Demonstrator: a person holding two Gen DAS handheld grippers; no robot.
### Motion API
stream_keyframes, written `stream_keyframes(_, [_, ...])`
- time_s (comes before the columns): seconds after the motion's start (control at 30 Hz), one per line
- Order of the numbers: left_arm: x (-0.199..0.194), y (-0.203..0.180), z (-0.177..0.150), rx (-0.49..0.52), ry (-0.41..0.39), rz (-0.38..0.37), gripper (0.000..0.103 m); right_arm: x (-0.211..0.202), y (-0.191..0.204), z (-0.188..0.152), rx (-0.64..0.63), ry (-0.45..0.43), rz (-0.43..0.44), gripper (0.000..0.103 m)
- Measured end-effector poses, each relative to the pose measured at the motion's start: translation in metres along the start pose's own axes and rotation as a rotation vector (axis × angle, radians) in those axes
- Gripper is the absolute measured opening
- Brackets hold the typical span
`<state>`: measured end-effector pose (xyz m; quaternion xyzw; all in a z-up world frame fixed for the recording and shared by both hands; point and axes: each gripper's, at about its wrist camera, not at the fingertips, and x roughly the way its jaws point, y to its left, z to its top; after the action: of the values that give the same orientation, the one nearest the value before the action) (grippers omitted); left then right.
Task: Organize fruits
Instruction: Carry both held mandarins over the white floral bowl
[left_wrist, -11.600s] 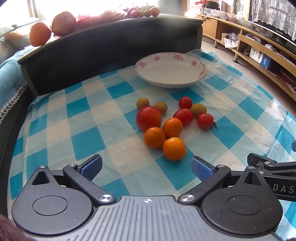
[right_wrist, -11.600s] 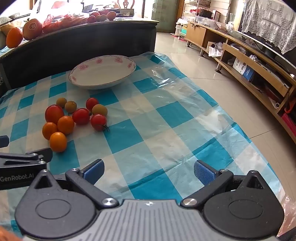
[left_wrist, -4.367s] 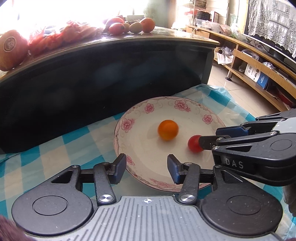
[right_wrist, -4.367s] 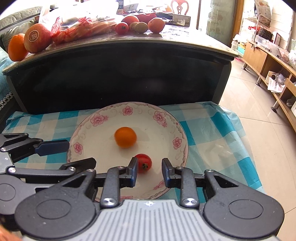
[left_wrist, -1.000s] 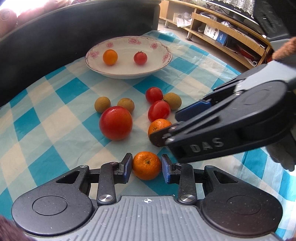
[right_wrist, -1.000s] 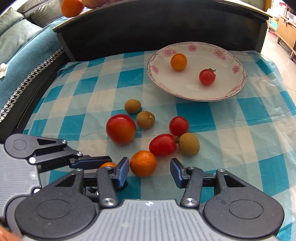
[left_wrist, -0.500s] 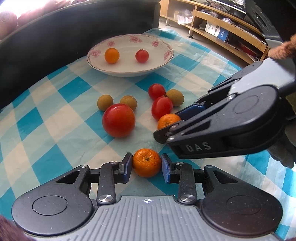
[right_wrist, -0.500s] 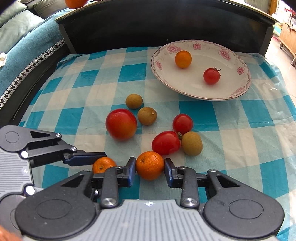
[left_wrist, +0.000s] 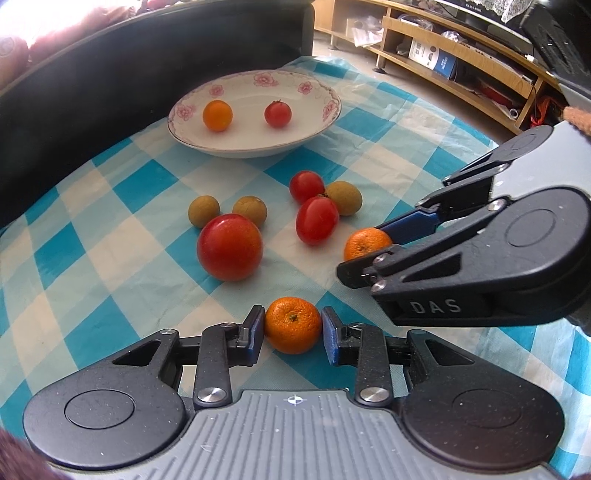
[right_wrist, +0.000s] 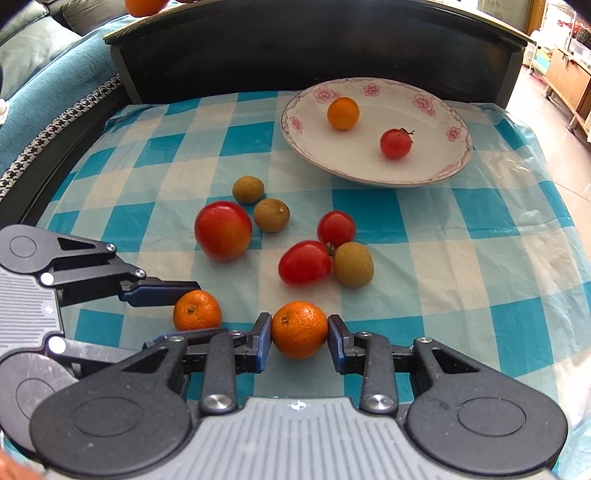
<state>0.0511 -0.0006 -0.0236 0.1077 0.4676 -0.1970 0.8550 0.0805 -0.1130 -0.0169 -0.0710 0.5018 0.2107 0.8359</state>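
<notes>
Each hand-held gripper has an orange pinched between its blue pads. The left hand-held gripper (left_wrist: 293, 329) holds the near orange (left_wrist: 293, 325). The right hand-held gripper (right_wrist: 299, 335) holds the other orange (right_wrist: 299, 329). Both oranges sit low, right at the checked cloth (right_wrist: 461, 266) on the surface; I cannot tell if they have left it yet.

The plate (right_wrist: 456, 162) is at the far end of the cloth. It already has a small orange (right_wrist: 343, 113) and a small tomato (right_wrist: 396, 143) in it. Loose on the cloth, between the grippers and the plate, lie a big tomato (right_wrist: 223, 229), two more tomatoes (right_wrist: 305, 262) and three brown fruits (right_wrist: 353, 264).

I think the step now is to lift both oranges and carry them to the plate. To do it well, hold them snug but do not squash them. Lift straight up first, so the oranges pass over the loose fruits and do not knock them away. The two grippers are very close, so move them apart a bit as they go. Come down low over a bare part of the plate, away from the two fruits there, then let go gently so nothing rolls out.
</notes>
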Motion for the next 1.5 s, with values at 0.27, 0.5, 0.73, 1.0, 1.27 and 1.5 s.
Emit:
stream_keyframes(0.27, [0.001, -0.004, 0.000, 0.022, 0.001, 0.013, 0.043, -0.003, -0.004, -0.009, -0.008, 0.001, -0.030, 0.036])
stream_keyframes(0.5, [0.002, -0.006, 0.001, 0.030, 0.003, 0.013, 0.047, -0.009, -0.007, -0.016, 0.003, 0.001, -0.046, 0.036])
stream_keyframes(0.73, [0.003, -0.008, 0.001, 0.032, 0.005, 0.015, 0.048, -0.014, -0.007, -0.027, 0.013, 0.005, -0.048, 0.036])
stream_keyframes(1.0, [0.000, -0.009, 0.000, 0.028, 0.007, 0.020, 0.040, -0.016, -0.002, -0.032, 0.004, 0.006, -0.056, 0.036])
stream_keyframes(1.27, [-0.005, -0.009, 0.007, 0.022, -0.018, 0.029, 0.040, -0.024, -0.002, -0.021, 0.007, -0.032, -0.090, 0.036])
stream_keyframes(1.5, [-0.007, -0.009, 0.018, 0.014, -0.039, 0.043, 0.040, -0.031, -0.005, -0.007, 0.017, -0.070, -0.116, 0.036])
